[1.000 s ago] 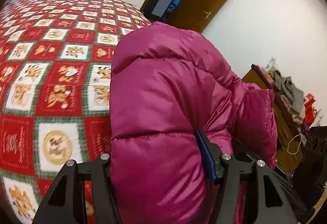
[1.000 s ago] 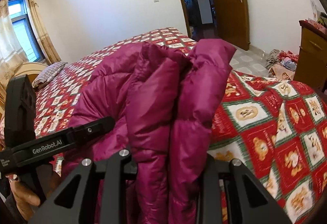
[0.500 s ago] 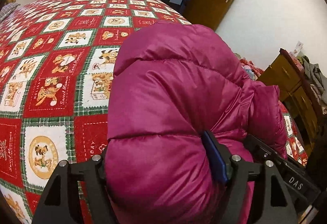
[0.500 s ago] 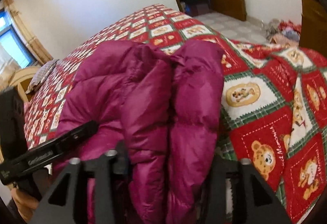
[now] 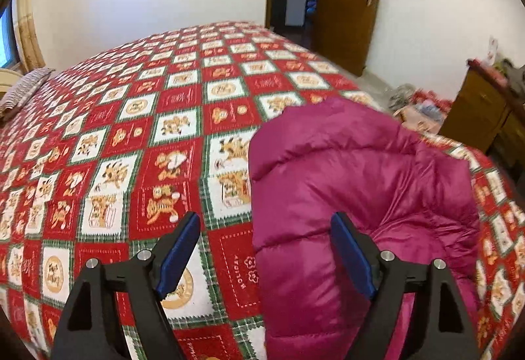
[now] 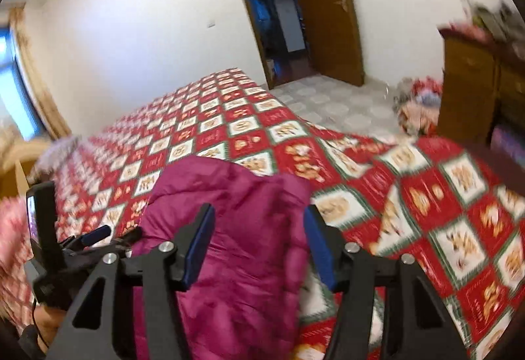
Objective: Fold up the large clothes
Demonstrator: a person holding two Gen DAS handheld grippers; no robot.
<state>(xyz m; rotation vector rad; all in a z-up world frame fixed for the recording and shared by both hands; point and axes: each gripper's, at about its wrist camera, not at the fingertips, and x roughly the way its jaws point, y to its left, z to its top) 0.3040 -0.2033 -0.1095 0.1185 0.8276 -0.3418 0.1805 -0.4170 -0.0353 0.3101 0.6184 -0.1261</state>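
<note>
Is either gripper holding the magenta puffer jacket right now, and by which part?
Neither. The left gripper, its jaws opening, and the right gripper stand clear of the jacket, which lies folded on the bed.

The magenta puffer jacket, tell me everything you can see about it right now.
The magenta puffer jacket is shiny, quilted in puffy stitched panels, likely down-filled nylon. It lies folded into a thick bundle on the red patchwork bedspread, near the bed's edge. The left gripper, its jaws opening, has one pad in front of it, not pressing. The right gripper straddles it, open, neither pad squeezing.
</note>
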